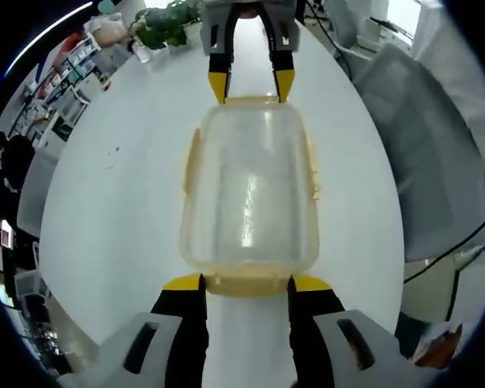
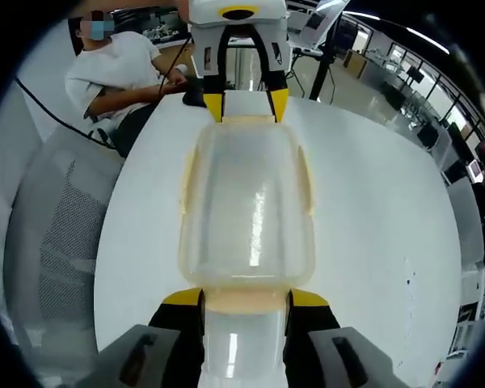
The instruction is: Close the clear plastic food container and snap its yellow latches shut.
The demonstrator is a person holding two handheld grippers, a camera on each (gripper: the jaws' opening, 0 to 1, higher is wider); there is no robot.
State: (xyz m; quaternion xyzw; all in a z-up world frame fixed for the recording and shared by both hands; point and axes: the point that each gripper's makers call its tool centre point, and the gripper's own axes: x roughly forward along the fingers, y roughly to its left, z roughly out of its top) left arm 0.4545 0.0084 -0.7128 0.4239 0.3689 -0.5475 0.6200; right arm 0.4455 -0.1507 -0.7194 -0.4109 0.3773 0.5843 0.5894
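The clear plastic food container with yellow latches (image 1: 249, 190) (image 2: 247, 212) lay lid-down-closed on the round white table (image 1: 113, 202) (image 2: 372, 226). The left tongs (image 1: 246, 284) stood parted at one short end of the container, tips beside that end's latch, gripping nothing. The right tongs (image 2: 246, 300) stood likewise at the opposite end.

Clear container (image 1: 249, 190) on white table (image 1: 113, 218), claws (image 1: 246, 283) at both ends.
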